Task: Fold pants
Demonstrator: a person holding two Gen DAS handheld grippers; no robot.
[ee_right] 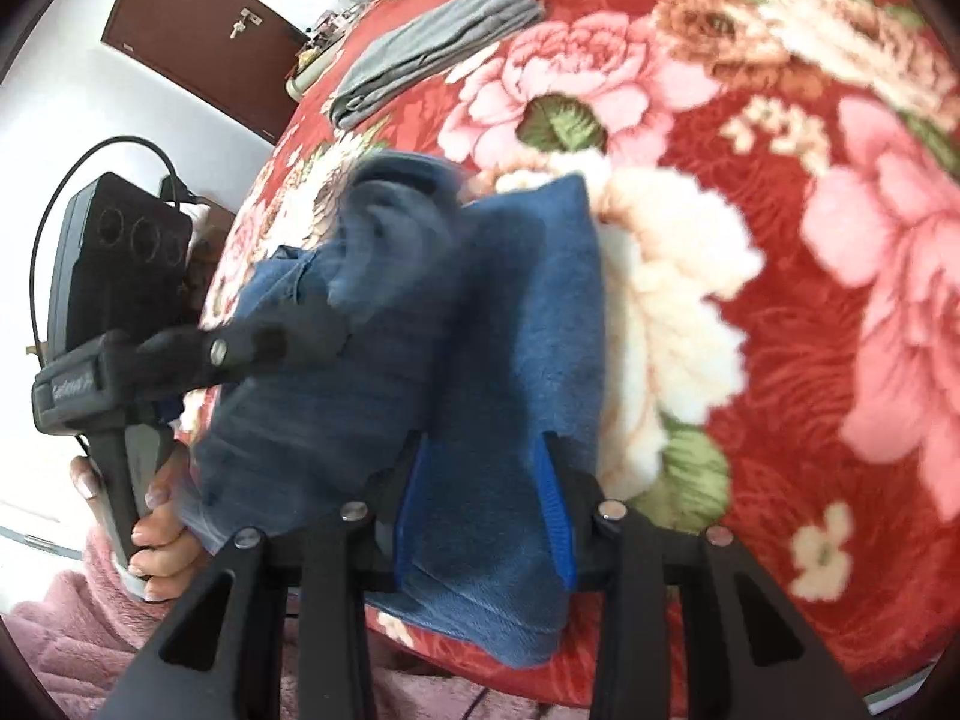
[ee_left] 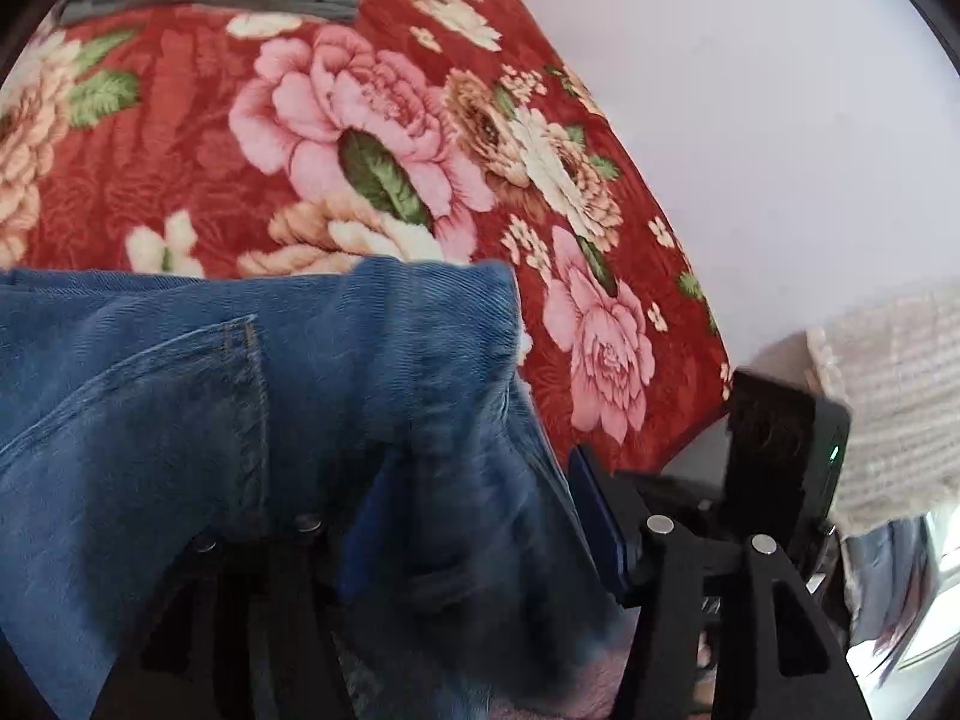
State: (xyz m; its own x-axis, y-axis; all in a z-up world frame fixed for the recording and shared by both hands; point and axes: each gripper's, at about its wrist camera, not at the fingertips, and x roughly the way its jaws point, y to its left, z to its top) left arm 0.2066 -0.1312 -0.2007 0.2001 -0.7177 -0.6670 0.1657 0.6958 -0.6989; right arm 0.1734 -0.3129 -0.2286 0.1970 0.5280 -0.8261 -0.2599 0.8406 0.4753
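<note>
The blue denim pants (ee_right: 420, 372), lying bunched on the near edge of the red floral blanket (ee_right: 780, 312), are best folded if both layers are gathered evenly and the fold is laid flat before anything is let go. The right gripper (ee_right: 486, 516) is seen partly closed with a thick bundle of denim pressed between its blue pads, while the left gripper (ee_left: 480, 516) is parted wider, cloth draped between its jaws without a clear pinch. The denim looks soft, faded and creased, with a stitched pocket (ee_left: 198, 396) showing at the left.

Bedroom, floral blanket (ee_right: 810, 312), wooden door (ee_right: 198, 30)
</note>
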